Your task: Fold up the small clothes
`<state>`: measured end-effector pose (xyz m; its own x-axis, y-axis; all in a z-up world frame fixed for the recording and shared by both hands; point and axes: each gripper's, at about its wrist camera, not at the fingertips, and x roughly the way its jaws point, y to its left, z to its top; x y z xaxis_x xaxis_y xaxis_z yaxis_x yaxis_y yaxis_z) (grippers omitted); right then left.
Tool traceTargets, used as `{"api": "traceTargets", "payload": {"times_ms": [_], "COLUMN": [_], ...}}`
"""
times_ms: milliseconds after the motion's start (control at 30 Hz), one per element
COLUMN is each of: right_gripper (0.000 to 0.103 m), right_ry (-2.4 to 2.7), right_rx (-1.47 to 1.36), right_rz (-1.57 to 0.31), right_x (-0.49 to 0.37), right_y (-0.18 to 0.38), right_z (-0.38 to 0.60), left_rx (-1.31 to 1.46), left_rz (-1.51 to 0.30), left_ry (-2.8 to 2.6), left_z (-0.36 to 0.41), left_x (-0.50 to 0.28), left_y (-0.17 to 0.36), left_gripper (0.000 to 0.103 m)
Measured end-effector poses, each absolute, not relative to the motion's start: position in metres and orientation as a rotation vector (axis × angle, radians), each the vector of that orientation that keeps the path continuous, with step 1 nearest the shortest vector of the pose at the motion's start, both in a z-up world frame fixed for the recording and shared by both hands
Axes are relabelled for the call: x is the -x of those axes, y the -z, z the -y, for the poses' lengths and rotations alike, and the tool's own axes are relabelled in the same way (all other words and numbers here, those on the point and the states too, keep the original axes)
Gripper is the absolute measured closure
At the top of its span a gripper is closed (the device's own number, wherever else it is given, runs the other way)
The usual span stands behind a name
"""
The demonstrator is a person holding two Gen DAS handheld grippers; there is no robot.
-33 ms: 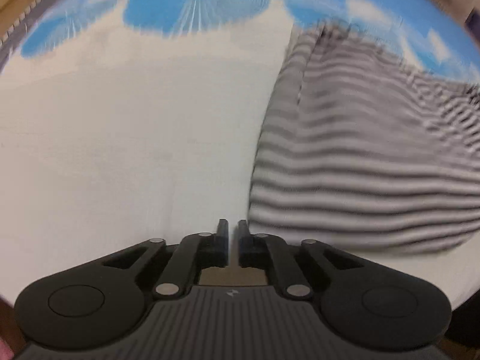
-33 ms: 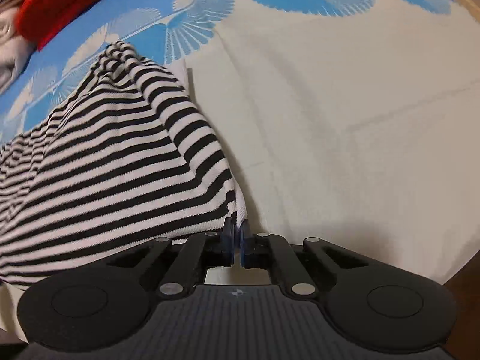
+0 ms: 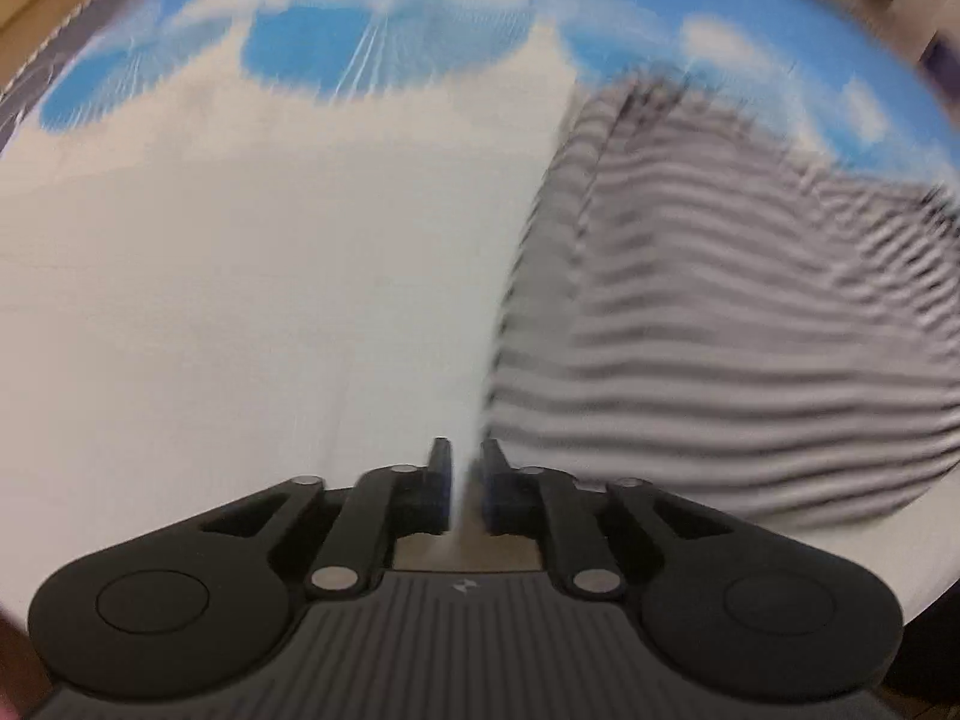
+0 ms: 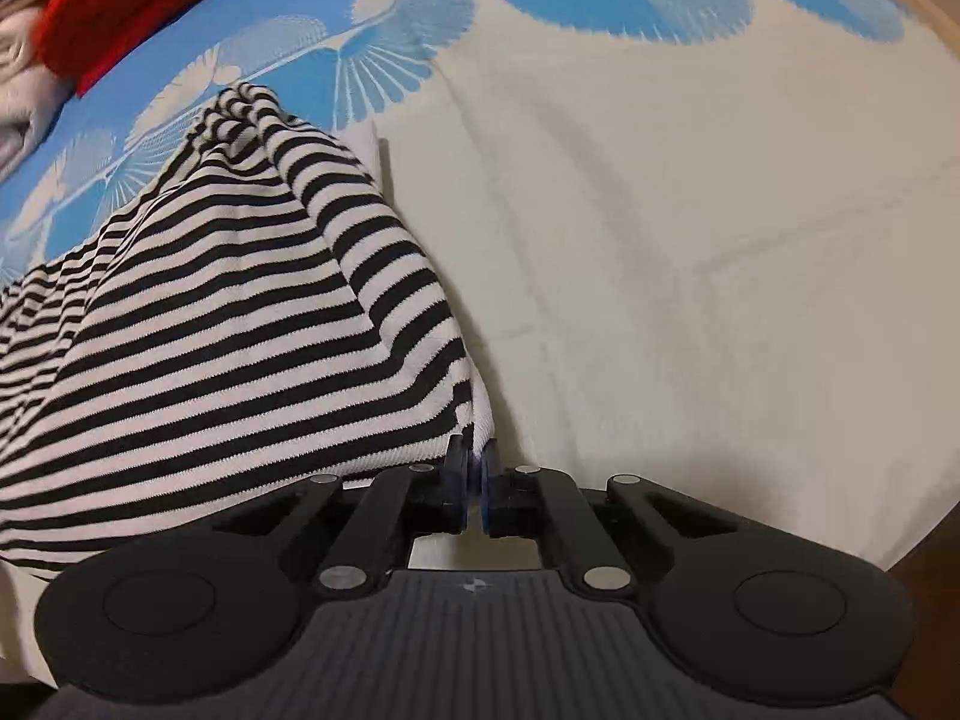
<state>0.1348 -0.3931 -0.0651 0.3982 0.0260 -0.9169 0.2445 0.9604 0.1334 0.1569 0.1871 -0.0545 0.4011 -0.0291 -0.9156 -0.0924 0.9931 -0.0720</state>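
A black-and-white striped garment [image 3: 720,330] lies on a white bedsheet [image 3: 240,300] with a blue fan print along its far side. My left gripper [image 3: 465,456] sits at the garment's near left corner. Its jaws are opening, with a narrow gap. A pale streak shows in the gap, but the blur hides whether it is sheet or hem. In the right wrist view the garment [image 4: 210,330] fills the left side. My right gripper [image 4: 474,456] is closing on its near right corner, and the white hem is pinched between the blue pads.
A red cloth [image 4: 138,6] and pale bunched clothing [image 4: 18,90] lie at the far left on the blue print. The white bedsheet [image 4: 690,240] stretches bare to the right of the garment. A wooden edge [image 4: 927,564] borders the bed at the lower right.
The gap between the left jaws is slightly wider than in the other left wrist frame, and a pale streak shows in it. The right wrist view looks the same.
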Motion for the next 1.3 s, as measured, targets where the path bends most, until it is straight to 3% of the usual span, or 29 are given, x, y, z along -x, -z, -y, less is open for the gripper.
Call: {"api": "traceTargets", "payload": {"times_ms": [100,233,367,433,467,533,800,1067,1300], "right_gripper": [0.095,0.095,0.092,0.081,0.081,0.081,0.080,0.080,0.079], "right_ry": [0.140,0.040,-0.116,-0.091,-0.044,0.005,-0.238,-0.222,-0.160], "right_rx": [-0.207,-0.225,-0.324,-0.239,-0.165,-0.116,-0.153,0.038,-0.003], "right_rz": [-1.053,-0.943,-1.004,-1.127,-1.201,-1.256,-0.944,-1.111,-1.043], "right_x": [-0.134,-0.136,-0.151,-0.160,-0.164,-0.169,-0.184,-0.229,-0.231], "right_y": [0.050,0.035,0.046,0.066,0.078,0.089,0.041,0.089,0.080], "right_z": [0.380,0.368,0.356,0.344,0.340,0.336,0.275,0.203,0.201], "left_rx": [0.197,0.214,0.129,0.070,0.065,0.083,0.128,0.206,0.229], "left_rz": [-1.065,-1.072,-1.188,-1.260,-1.269,-1.260,-1.137,-1.114,-1.076], "left_ry": [0.064,0.163,0.151,0.087,0.068,0.038,-0.003,-0.012,-0.013], "left_z": [-0.177,-0.148,-0.122,-0.115,-0.114,-0.114,-0.117,-0.130,-0.144], "left_x": [-0.161,-0.176,-0.191,-0.198,-0.201,-0.206,-0.211,-0.211,-0.212], "left_y": [0.040,0.042,0.069,0.087,0.091,0.089,0.064,0.056,0.045], "left_gripper": [0.085,0.082,0.059,0.047,0.042,0.042,0.043,0.043,0.043]}}
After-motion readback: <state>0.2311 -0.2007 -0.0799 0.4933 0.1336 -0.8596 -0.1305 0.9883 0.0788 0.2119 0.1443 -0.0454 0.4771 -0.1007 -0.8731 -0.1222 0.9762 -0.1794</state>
